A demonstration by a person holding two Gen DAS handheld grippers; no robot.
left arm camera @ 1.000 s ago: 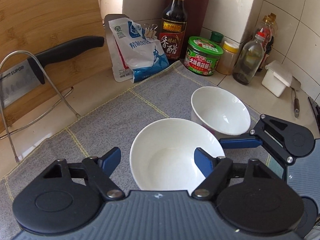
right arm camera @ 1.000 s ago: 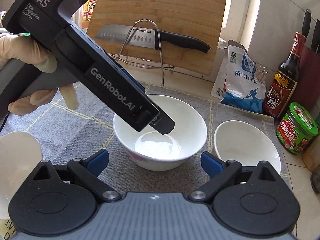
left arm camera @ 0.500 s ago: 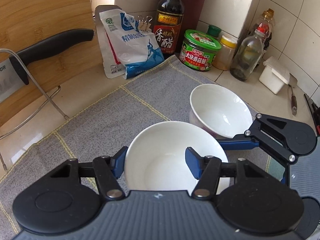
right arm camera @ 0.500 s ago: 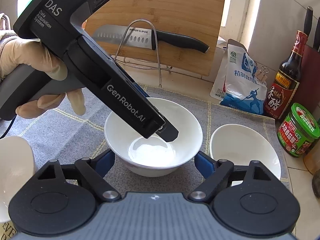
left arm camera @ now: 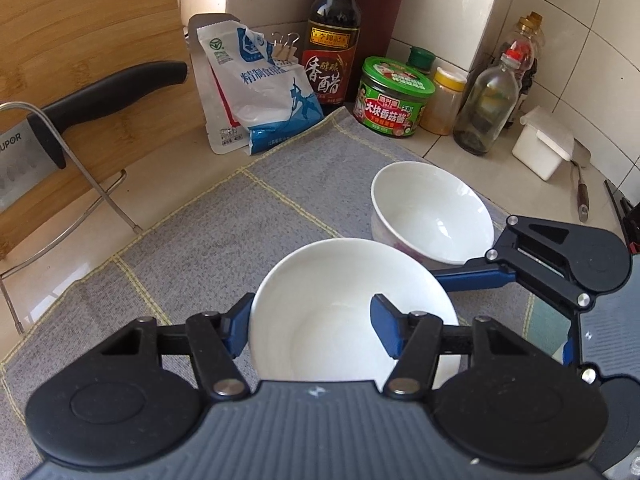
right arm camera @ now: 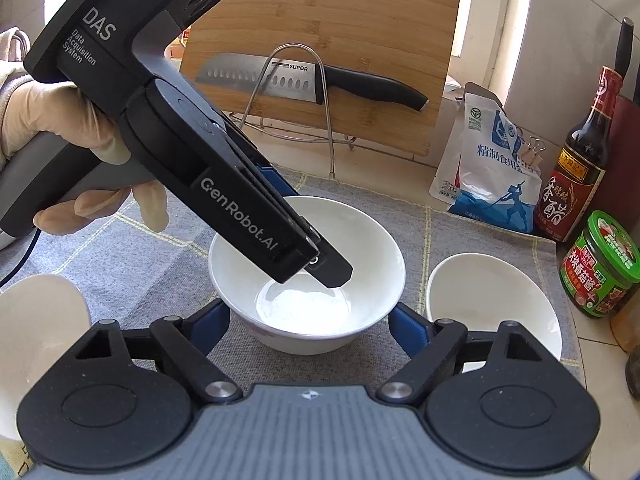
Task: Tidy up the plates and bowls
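A white bowl point(left arm camera: 340, 320) stands on the grey cloth point(left arm camera: 224, 232), and both grippers are on it. My left gripper point(left arm camera: 310, 328) is shut on its left wall: one blue pad point(left arm camera: 236, 330) presses outside the rim, the other finger point(right arm camera: 332, 274) reaches down inside. From the near side my right gripper point(right arm camera: 310, 320) is shut across the bowl's body point(right arm camera: 360, 256), a pad against each flank; one of its fingers point(left arm camera: 472, 278) runs behind the bowl. A second white bowl point(left arm camera: 432, 212) sits just to the right, and a third point(right arm camera: 36, 340) lies at the left edge.
A knife point(right arm camera: 304, 80) rests on a wire rack point(right arm camera: 328, 128) against a bamboo board point(right arm camera: 340, 40). Along the tiled wall stand a salt bag point(left arm camera: 264, 96), a vinegar bottle point(left arm camera: 332, 48), a green-lidded jar point(left arm camera: 394, 98), several small bottles and a white box point(left arm camera: 544, 144). A gloved hand point(right arm camera: 60, 120) holds the left gripper.
Both grippers narrowed onto the middle bowl: the left jaws came in from wide apart to pinch its wall, and the right pads closed against its sides. The bowl stays on the cloth.
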